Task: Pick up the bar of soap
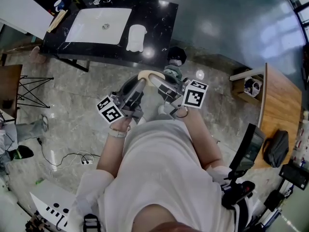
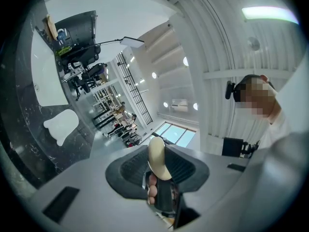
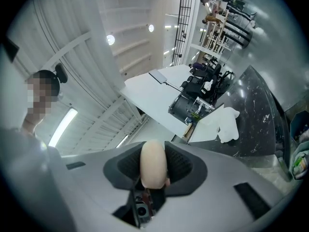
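A cream oval bar of soap (image 1: 150, 75) is held in the air in front of the person's chest, well away from the black counter. In the head view my left gripper (image 1: 140, 82) closes on its left end and my right gripper (image 1: 160, 81) on its right end. The left gripper view shows the soap (image 2: 157, 157) edge-on, pinched between the dark jaw pads. The right gripper view shows the soap (image 3: 153, 164) wider, also clamped between the pads. Both grippers point upward, toward ceiling and walls.
A black marble counter (image 1: 159, 18) with a white sink (image 1: 99, 25) and a white soap-dish-like object (image 1: 136, 37) stands ahead. At the right is a wooden table (image 1: 277, 110) with a black bag (image 1: 276, 148). Cables (image 1: 72, 157) lie on the tiled floor at the left.
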A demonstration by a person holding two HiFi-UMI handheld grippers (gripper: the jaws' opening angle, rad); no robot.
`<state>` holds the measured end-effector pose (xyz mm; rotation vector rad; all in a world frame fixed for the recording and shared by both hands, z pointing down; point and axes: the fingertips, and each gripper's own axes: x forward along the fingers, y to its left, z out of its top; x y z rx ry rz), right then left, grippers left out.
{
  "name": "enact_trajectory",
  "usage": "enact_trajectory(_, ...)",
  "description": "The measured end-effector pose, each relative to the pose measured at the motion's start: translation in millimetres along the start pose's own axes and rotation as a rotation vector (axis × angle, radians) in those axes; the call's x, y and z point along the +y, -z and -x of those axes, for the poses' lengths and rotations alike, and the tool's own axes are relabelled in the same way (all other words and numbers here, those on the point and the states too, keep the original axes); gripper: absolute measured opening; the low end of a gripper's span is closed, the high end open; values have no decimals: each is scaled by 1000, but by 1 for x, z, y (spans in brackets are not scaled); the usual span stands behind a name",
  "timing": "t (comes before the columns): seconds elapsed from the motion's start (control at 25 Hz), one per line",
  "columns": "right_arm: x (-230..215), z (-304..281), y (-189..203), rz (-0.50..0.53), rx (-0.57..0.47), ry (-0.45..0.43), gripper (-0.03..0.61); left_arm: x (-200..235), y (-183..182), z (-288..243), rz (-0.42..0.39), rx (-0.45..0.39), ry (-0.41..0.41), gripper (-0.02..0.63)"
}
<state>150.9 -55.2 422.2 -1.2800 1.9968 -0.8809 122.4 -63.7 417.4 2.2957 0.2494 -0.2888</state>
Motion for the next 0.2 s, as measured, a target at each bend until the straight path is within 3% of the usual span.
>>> enact_trajectory(0.2,-4,-4,-5,-1,22,-9,126,4,-4,-4,-10,-13,-12,114)
